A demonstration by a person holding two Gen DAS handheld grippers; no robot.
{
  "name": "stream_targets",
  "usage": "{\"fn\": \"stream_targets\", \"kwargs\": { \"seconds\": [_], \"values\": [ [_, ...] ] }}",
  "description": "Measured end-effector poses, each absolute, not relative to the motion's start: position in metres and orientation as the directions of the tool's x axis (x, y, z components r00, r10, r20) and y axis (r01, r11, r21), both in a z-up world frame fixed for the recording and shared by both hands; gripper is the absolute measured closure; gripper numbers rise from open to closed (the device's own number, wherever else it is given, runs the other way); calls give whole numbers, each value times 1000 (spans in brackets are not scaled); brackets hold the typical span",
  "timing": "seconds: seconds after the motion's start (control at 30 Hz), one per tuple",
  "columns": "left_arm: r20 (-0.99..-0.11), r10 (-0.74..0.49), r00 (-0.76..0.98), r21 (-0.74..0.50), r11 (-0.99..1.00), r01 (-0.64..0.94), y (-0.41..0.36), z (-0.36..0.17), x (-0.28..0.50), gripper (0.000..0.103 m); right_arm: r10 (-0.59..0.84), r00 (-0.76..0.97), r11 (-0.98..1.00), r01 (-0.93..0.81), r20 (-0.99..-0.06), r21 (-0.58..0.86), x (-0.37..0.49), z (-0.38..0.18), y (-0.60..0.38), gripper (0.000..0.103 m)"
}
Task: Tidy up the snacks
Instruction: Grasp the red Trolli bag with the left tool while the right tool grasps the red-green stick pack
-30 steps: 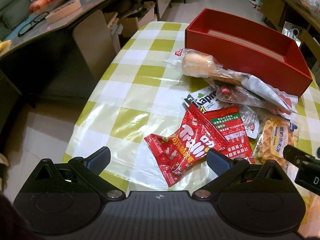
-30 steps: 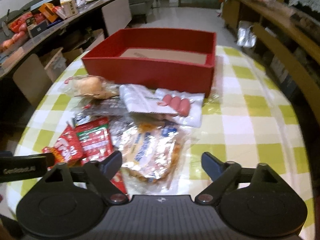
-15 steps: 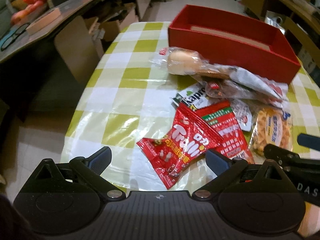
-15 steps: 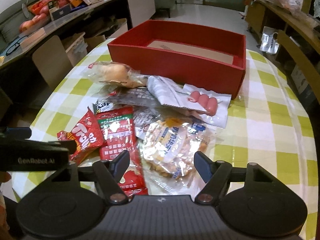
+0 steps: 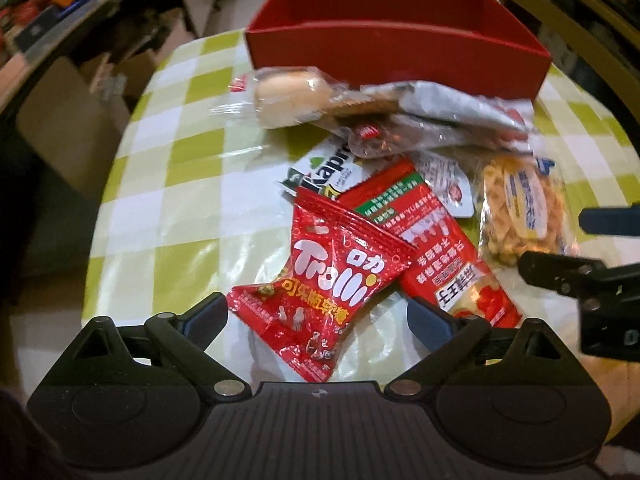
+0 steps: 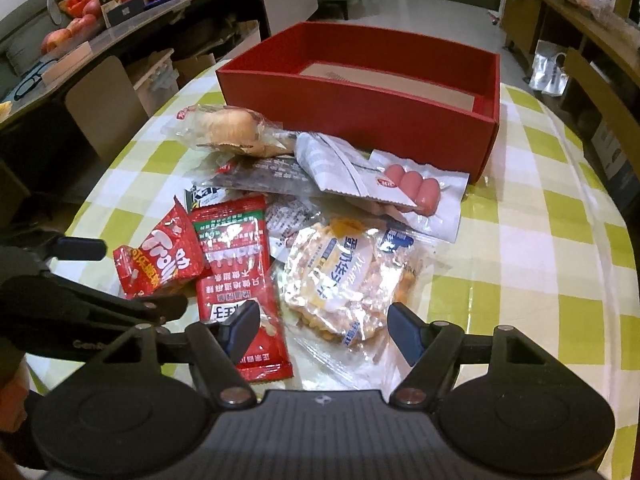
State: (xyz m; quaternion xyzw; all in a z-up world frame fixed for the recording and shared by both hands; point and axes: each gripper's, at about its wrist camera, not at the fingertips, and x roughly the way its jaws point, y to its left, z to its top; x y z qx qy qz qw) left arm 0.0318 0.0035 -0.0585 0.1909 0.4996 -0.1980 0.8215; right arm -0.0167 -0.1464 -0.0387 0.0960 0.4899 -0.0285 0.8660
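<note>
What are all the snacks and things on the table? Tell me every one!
Red box: one, red, far end of the table, nothing seen inside.
Bread roll pack: one, clear wrap, in front of the box, left.
Sausage pack: one, white with pink sausages, in front of the box, right.
Trolli bag: one, red, near left edge of the pile.
Long red packet: one, red and green, beside the Trolli bag.
Cracker bag: one, clear and yellow, near right.
Tablecloth: one, green and white checks.
Left gripper: one, black, closing around the Trolli bag, not touching.
Right gripper: one, black, open over the cracker bag.
</note>
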Motion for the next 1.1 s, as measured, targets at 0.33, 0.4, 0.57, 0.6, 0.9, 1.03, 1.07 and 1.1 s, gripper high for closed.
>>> {"fn": "stream_targets", "kwargs": {
  "seconds": [0.33, 0.4, 0.57, 0.6, 0.9, 1.03, 1.07, 1.1],
  "values": [
    [-914, -123, 385, 116, 833, 541, 0, -80, 59, 8, 85, 491, 983, 99, -867, 152, -7, -45, -139, 33],
    [-917, -140, 374, 100, 827, 553, 0, -77, 57, 21, 90, 493, 984, 93, -865, 155, -6, -44, -139, 34],
    [-932, -168, 321, 30, 846, 532, 10, -69, 48, 44, 124, 491, 981, 69, -862, 181, -8, -41, -134, 38],
    [-932, -168, 322, 26, 853, 522, 12, -67, 47, 45, 129, 493, 982, 60, -861, 181, -9, -40, -132, 39],
    [-940, -172, 294, -50, 923, 382, 41, -60, 56, 48, 153, 476, 988, -45, -866, 149, 13, -49, -96, 39],
    [-944, -135, 300, -6, 920, 392, 37, -66, 57, 48, 128, 474, 991, -39, -871, 125, 27, -57, -96, 40],
    [-945, -131, 301, -4, 922, 388, 37, -68, 59, 47, 127, 479, 992, -39, -869, 123, 29, -58, -96, 40],
    [-946, -125, 299, -2, 925, 380, 38, -68, 60, 46, 123, 479, 992, -40, -869, 118, 32, -59, -95, 40]
  ]
}}
